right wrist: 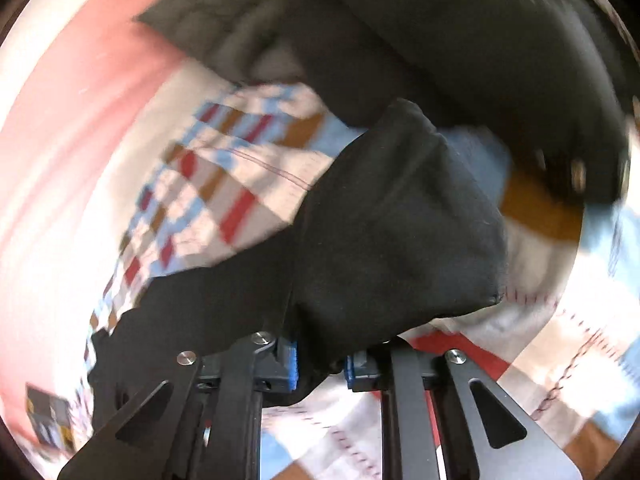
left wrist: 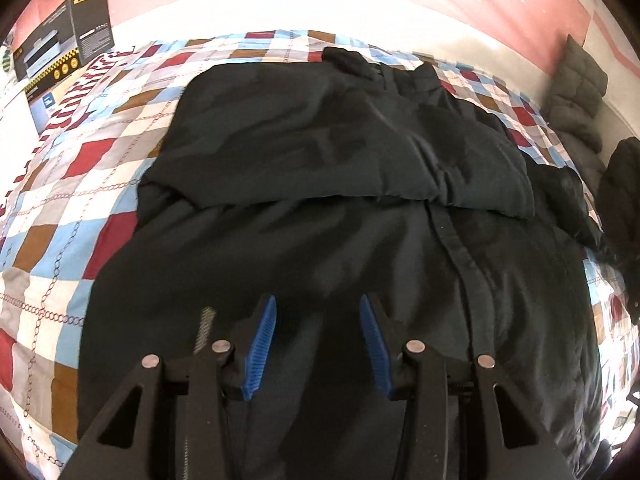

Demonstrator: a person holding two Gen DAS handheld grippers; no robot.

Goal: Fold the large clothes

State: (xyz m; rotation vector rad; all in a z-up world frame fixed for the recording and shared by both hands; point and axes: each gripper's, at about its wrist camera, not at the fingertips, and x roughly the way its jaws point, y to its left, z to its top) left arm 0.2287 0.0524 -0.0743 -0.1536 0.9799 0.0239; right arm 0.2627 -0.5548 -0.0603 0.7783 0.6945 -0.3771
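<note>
— On the checked quilt (left wrist: 80, 184) we have the black jacket (left wrist: 320, 168) spread out, its far part already doubled back toward us so a folded edge runs across the middle. Where do our grippers stand?

— Our left gripper (left wrist: 318, 344) hovers over the near half of the jacket with its blue pads (left wrist: 262, 344) spread wide and nothing between them. Our right gripper (right wrist: 320, 368) is pinching a thick bunch of black cloth (right wrist: 400, 220), which hangs out ahead of the fingers above the quilt; that view is smeared, so we cannot tell which part of the garment it is, perhaps a sleeve.

— So which step are we in?

— We judge we are mid-fold: the right side is being carried in over the body while the left waits.

— And next?

— We would lay the held piece flat across the middle, let it go, then bring the left down on the near hem. The cardboard box (left wrist: 64, 40) and the grey pillow (left wrist: 576, 92) sit well apart from the jacket, so neither should hinder us.
</note>
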